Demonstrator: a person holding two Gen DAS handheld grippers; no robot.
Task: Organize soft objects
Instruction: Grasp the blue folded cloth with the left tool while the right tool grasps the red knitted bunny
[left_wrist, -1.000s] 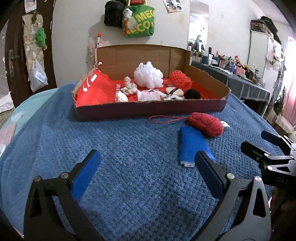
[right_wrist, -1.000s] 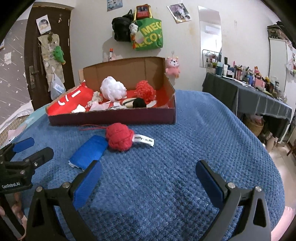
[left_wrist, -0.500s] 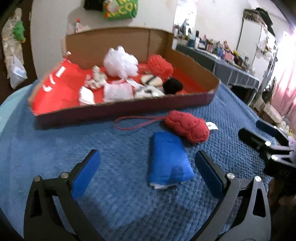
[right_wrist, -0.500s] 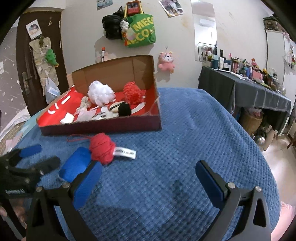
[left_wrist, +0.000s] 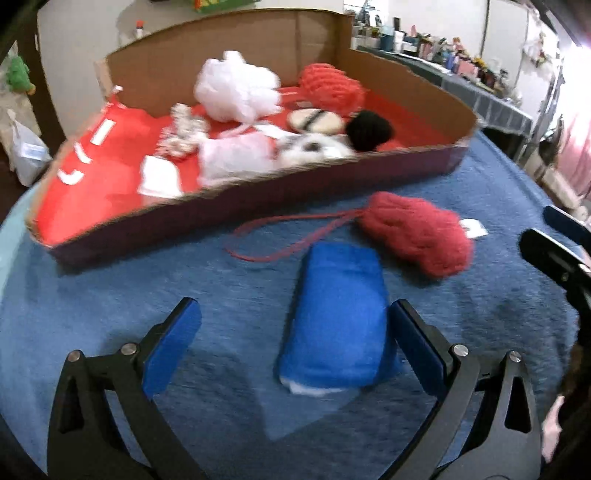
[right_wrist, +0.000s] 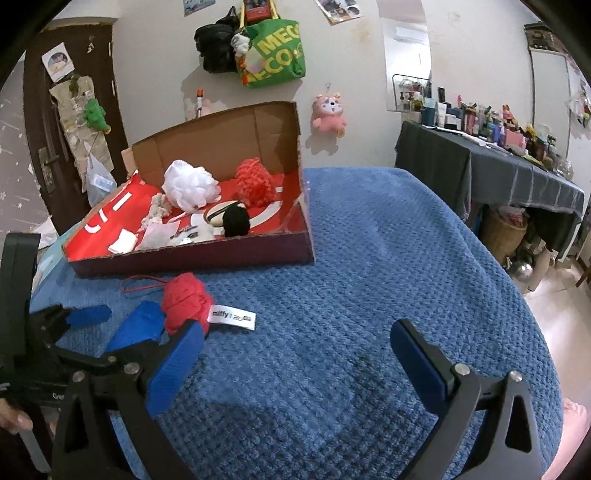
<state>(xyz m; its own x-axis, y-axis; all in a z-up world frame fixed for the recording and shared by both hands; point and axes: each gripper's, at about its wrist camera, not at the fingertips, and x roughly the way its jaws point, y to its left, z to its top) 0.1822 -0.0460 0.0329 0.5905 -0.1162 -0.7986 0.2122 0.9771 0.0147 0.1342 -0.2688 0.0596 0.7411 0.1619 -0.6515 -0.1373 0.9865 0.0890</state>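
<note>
Soft objects are found in two places: most are gathered in the cardboard box (left_wrist: 406, 88), while two lie loose on the blue waffle-weave blanket (right_wrist: 388, 258) in front of it. Compared with a second ago, the box and the loose pieces are seen much larger and lower in the left wrist view, with motion blur across the picture, so the left gripper (left_wrist: 293, 343) is judged to have been brought forward and down toward the folded blue cloth (left_wrist: 338, 314). Its jaws are held wide apart, with the cloth lying between the blue pads, nearer the right-hand one; whether that pad touches the cloth cannot be told. This is read as the approach to a pick, with the grasp not yet made and the cloth not yet in the box. The right gripper (right_wrist: 295, 362) is also held spread, over bare blanket, with nothing between its pads. The box is shallow, of brown corrugated card with a red lining printed in white and a raised back flap. The blanket is thick and dimpled in a regular grid. The cloth is a flat, rounded rectangle, plush-looking, with a white edge showing at its near end. Just beside it, the red knitted pouch (left_wrist: 417, 232) is chunky and lumpy, with a thin red cord looped toward the box and a white label at its far side. Inside the box, a white mesh puff (left_wrist: 236, 85), a second red knit piece (left_wrist: 330, 86) and a black pompom (left_wrist: 369, 129) are seen among smaller pale items.
</note>
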